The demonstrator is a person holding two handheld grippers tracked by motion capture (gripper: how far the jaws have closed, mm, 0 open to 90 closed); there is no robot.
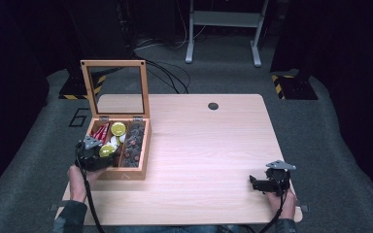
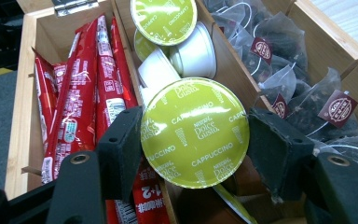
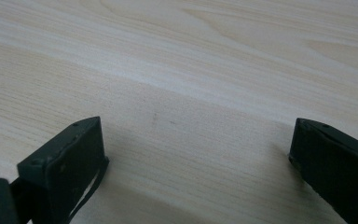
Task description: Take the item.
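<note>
A wooden box (image 1: 144,145) with its glass lid (image 1: 115,87) propped up stands at the table's left. My left gripper (image 1: 98,153) (image 2: 195,156) hovers over the box's near end, shut on a green-lidded cappuccino capsule (image 1: 108,150) (image 2: 195,133) whose rim touches both jaws. Below it, the middle compartment holds more capsules (image 2: 168,28) (image 1: 118,128), some lying on their sides. Red sachets (image 2: 81,98) fill the left compartment and dark tea bags (image 2: 284,70) the right one. My right gripper (image 1: 261,184) (image 3: 196,158) rests open near the table's front right, nothing between its fingers.
The light wood table (image 1: 209,145) has a round cable hole (image 1: 213,106) at the back. Grey carpet surrounds it, with cables (image 1: 172,75) and a white metal stand (image 1: 223,29) behind. Box dividers (image 2: 233,60) separate the compartments.
</note>
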